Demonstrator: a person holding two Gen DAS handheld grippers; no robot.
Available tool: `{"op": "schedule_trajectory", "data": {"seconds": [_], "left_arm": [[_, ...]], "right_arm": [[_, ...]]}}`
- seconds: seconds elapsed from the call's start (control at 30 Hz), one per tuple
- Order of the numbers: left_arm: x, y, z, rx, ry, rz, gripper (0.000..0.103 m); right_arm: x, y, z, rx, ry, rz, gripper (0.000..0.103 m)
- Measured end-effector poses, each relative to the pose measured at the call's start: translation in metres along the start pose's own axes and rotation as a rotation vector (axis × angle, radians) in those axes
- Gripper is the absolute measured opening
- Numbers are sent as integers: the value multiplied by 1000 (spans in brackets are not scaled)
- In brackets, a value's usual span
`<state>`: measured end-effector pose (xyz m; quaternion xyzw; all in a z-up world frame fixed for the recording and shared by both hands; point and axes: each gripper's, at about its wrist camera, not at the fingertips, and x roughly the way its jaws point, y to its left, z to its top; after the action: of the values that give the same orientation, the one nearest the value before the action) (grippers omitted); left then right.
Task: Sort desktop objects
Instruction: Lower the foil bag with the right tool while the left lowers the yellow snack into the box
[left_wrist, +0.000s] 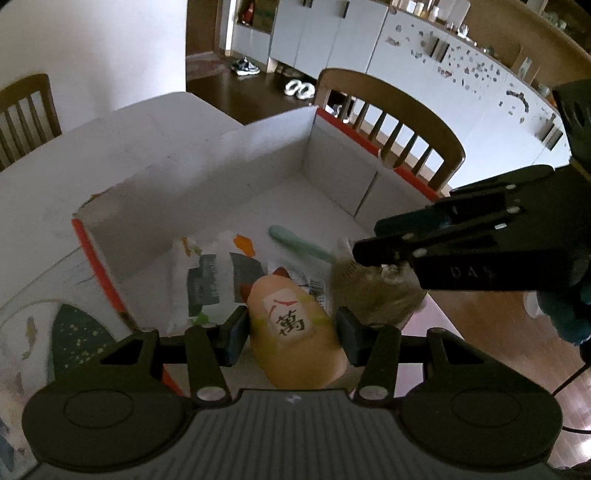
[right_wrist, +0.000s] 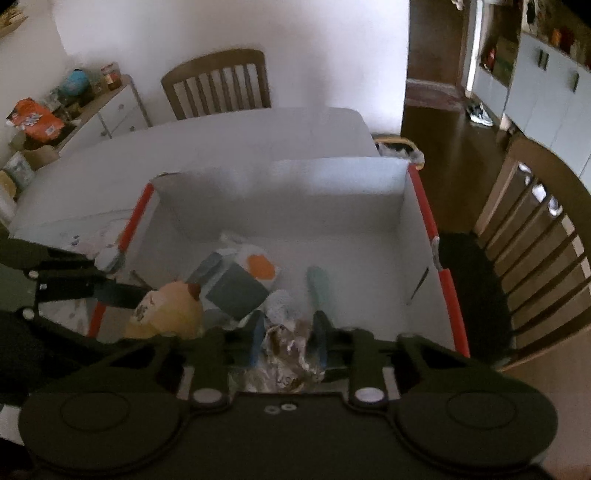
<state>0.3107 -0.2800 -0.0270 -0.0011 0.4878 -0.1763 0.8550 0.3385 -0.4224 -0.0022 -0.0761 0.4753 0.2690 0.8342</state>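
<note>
My left gripper (left_wrist: 291, 334) grasps the tan figurine (left_wrist: 295, 332); my right gripper (right_wrist: 288, 341) clenches a crinkled foil packet (right_wrist: 291, 350), both over the box's (right_wrist: 406, 206) near edge.

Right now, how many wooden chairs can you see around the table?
2. One chair stands at the far side of the table, against the white wall. The other chair is on the right, beside the red-edged box. More may be out of view.

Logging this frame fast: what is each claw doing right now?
Left claw: closed on the cat figurine.
Right claw: closed on the crinkly packet.
</note>
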Motion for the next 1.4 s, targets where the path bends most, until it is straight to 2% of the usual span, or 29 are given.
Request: {"op": "schedule_trajectory", "data": {"seconds": [0.2, 0.53, 0.57, 0.67, 0.93, 1.03, 1.07, 1.13, 1.17, 1.23, 1.27, 1.4], "left_arm": [[18, -3, 8, 27, 44, 4, 50], [42, -14, 17, 95, 104, 23, 50], [44, -15, 17, 95, 109, 25, 50], [48, -14, 16, 90, 121, 18, 50], [53, 4, 14, 9, 157, -57, 52], [56, 2, 15, 7, 154, -52, 52], [55, 2, 15, 7, 152, -50, 53], [56, 1, 16, 3, 150, -49, 62], [54, 1, 16, 3, 145, -48, 70], [50, -1, 16, 9, 134, -50, 73], [48, -2, 15, 10, 129, -48, 74], [37, -4, 14, -3, 96, -51, 84]], "right_arm": [[18, -17, 2, 39, 38, -9, 24], [30, -29, 11, 62, 30, 12, 24], [31, -30, 13, 65, 31, 13, 22], [37, -29, 16, 63, 39, 18, 21], [44, -29, 13, 57, 61, 11, 27], [42, -27, 14, 48, 55, 8, 29], [41, -26, 14, 48, 53, 8, 29], [40, -26, 13, 50, 50, 6, 31], [39, -25, 13, 51, 49, 4, 32], [37, -25, 12, 54, 49, 2, 41], [36, -25, 12, 55, 47, 0, 50], [31, -23, 11, 57, 37, -2, 49]]}}
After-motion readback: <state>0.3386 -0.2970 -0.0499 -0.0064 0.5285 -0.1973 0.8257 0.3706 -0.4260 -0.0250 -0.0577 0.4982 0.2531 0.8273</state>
